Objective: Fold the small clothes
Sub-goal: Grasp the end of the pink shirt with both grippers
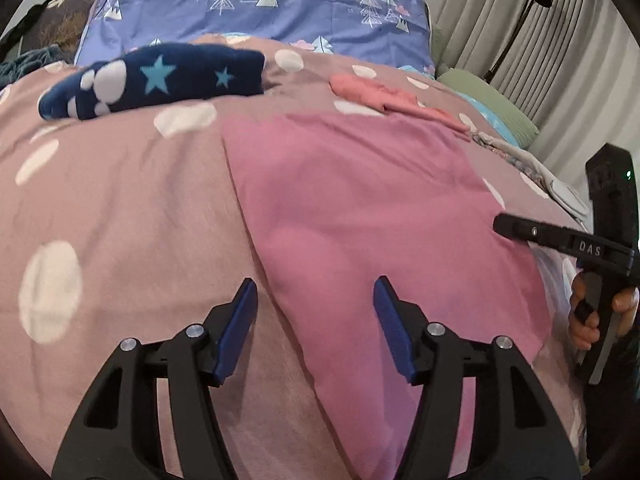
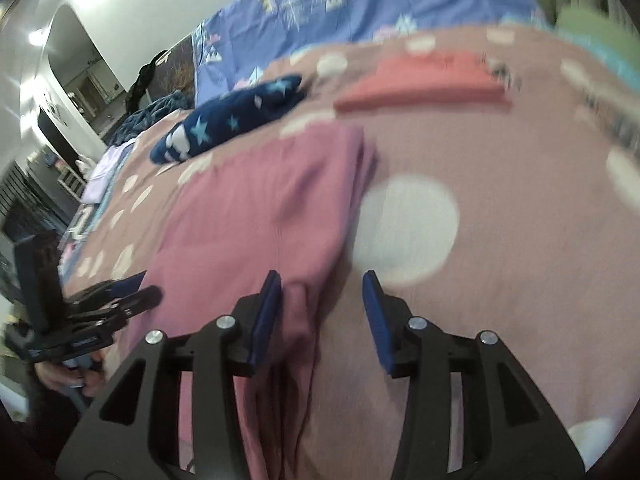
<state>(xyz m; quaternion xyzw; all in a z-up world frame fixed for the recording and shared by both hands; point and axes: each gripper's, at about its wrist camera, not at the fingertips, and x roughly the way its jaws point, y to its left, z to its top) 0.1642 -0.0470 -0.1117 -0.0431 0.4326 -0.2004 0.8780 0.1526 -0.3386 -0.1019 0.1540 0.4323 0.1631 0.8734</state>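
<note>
- On a bed, a dusty-pink duvet (image 1: pixel 120 208) with large white dots is spread, and all the clothing is laid out on it.
- Near the middle, a pink garment (image 1: pixel 360 200) is seen lying flat, folded into a rough rectangle, with its layered fold edge shown on the right side in the right wrist view.
- At the near left edge of that garment, the left gripper (image 1: pixel 316 312) is held with its blue-padded jaws well apart; nothing is gripped, and the garment's left edge is seen in the gap below the pads.
- At the garment's near right edge, the right gripper (image 2: pixel 322 304) is held with its jaws partly apart; a bunched fold of the pink cloth is seen just beside the left pad, but no pinch is shown.
- A hand (image 1: pixel 588 316) is seen around the right gripper's handle.
- Farther back on the left, a folded navy item with stars and white paw prints (image 1: pixel 160 80) is placed.
- Farther back on the right, a folded coral garment (image 1: pixel 380 94) is laid.
- At the far end, a blue pillow with a tree print (image 1: pixel 260 8) is set, with grey curtains (image 1: pixel 520 40) to the right.
</note>
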